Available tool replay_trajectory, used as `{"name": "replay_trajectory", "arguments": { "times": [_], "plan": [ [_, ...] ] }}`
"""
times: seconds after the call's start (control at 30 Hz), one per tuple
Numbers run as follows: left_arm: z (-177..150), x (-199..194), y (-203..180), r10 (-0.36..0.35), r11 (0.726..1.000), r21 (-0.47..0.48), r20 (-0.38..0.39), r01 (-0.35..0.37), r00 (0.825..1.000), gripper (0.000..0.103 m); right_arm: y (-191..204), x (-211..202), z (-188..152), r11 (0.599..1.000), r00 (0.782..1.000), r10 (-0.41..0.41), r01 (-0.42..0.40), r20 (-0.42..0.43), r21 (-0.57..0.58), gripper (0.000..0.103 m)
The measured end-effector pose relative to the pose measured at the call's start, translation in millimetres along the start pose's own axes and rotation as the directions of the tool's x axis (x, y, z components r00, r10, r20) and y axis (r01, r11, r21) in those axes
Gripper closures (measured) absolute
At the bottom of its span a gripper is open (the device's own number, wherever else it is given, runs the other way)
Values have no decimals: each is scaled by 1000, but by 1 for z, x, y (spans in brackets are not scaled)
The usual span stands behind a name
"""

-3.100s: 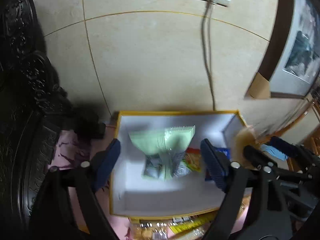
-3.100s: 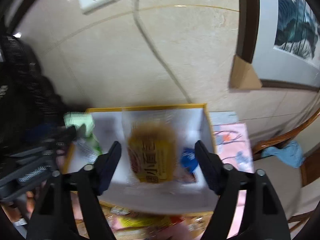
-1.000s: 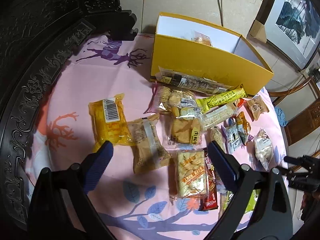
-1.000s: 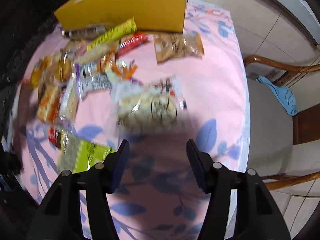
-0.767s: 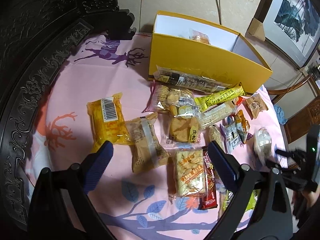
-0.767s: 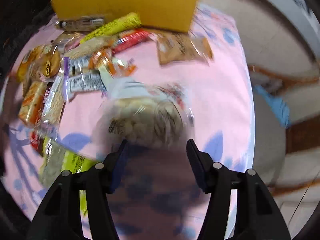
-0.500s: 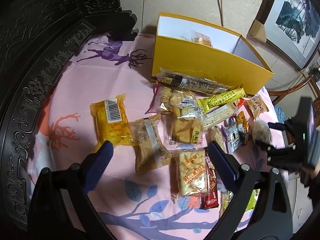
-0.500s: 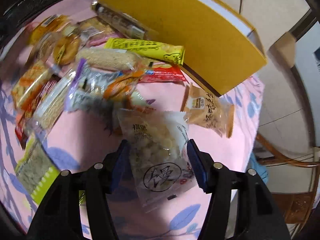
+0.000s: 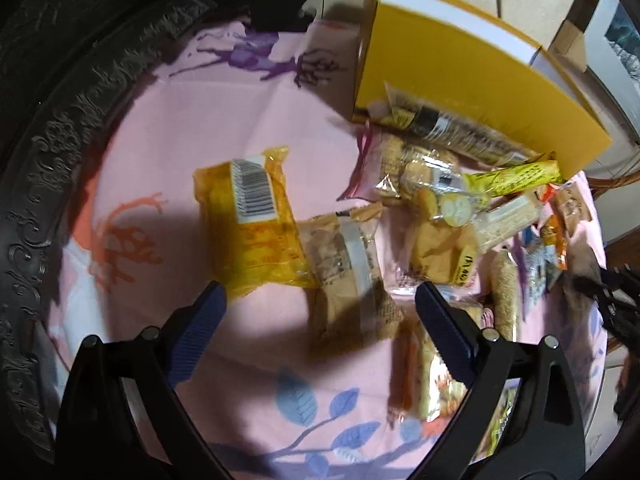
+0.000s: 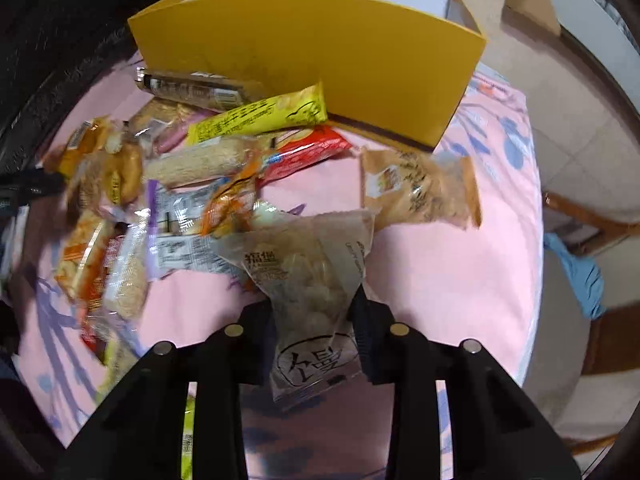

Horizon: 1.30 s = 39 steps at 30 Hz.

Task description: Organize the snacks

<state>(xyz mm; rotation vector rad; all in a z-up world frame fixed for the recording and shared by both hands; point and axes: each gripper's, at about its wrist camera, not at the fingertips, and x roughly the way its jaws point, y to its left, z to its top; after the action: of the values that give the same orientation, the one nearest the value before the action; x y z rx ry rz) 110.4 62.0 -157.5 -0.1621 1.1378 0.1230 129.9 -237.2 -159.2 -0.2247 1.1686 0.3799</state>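
My right gripper [image 10: 314, 312] is shut on a clear packet of pale puffed snacks [image 10: 304, 276], held just above the pink tablecloth [image 10: 440, 264]. My left gripper [image 9: 316, 312] is open, low over a brown bread packet [image 9: 348, 276] and beside a yellow packet with a barcode [image 9: 252, 224]. The yellow box [image 10: 320, 48] stands open at the far side; it also shows in the left wrist view [image 9: 460, 72]. Several loose snack packets lie in front of it.
A tan cracker packet [image 10: 420, 192], a yellow bar [image 10: 260, 120] and a red packet [image 10: 304, 152] lie near the box. A carved dark wooden rim [image 9: 60, 140] edges the table on the left. A wooden chair with a blue cloth [image 10: 580, 276] stands at the right.
My right gripper has closed on the puffed snack packet and lifted it slightly. My left gripper has dropped lower toward the bread and yellow packets, still open.
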Motion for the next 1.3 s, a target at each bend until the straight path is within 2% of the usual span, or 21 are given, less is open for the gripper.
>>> {"name": "replay_trajectory", "arguments": {
  "times": [0.13, 0.17, 0.2, 0.23, 0.27, 0.37, 0.53, 0.6, 0.7, 0.83, 0.9, 1.07, 1.3],
  "plan": [
    [2, 20, -6, 70, 997, -12, 11, -70, 997, 7, 16, -9, -6, 999, 999, 34, -35, 12, 40, 69],
    [2, 23, -8, 86, 996, -6, 18, -86, 996, 11, 17, -10, -7, 998, 999, 39, -40, 15, 52, 69],
    [0, 25, -12, 118, 993, 2, 25, -118, 993, 20, 20, -11, -8, 997, 999, 39, -40, 16, 61, 69],
    [0, 26, -14, 104, 995, 4, 21, -105, 994, 56, 19, -11, -8, 997, 999, 40, -41, 16, 70, 69],
    [-2, 26, -17, 55, 999, 1, 24, -55, 998, 68, 17, -11, -7, 996, 999, 40, -41, 17, 78, 69],
    [-5, 25, -36, 136, 987, 76, 62, -140, 989, 67, 21, -13, -9, 995, 999, 42, -44, 22, 92, 69],
    [-5, 33, -32, 117, 991, 61, 46, -119, 992, 59, 21, -3, -6, 994, 999, 50, -50, 1, 93, 68],
    [-6, 34, -32, 112, 992, 56, 58, -116, 992, 59, 22, 4, -4, 994, 999, 49, -49, -5, 94, 67],
    [-8, 34, -36, 112, 988, 98, 75, -119, 991, 65, 25, 8, -1, 995, 999, 37, -38, 8, 92, 66],
    [-7, 27, -31, 50, 996, 67, 41, -52, 998, 71, 23, 5, -1, 994, 999, 29, -31, 28, 108, 72],
    [-10, 16, -25, 18, 999, 38, 39, -20, 999, 71, 21, -9, -1, 990, 997, 29, -38, 74, 133, 73],
    [-7, -25, -30, -45, 999, 28, 92, 42, 995, 71, 29, -53, 8, 991, 982, 33, -55, 185, 118, 73],
    [20, -70, -71, -84, 993, 100, 173, 67, 981, 71, 44, -89, 29, 993, 971, 14, -41, 239, 110, 73]
  ]
}}
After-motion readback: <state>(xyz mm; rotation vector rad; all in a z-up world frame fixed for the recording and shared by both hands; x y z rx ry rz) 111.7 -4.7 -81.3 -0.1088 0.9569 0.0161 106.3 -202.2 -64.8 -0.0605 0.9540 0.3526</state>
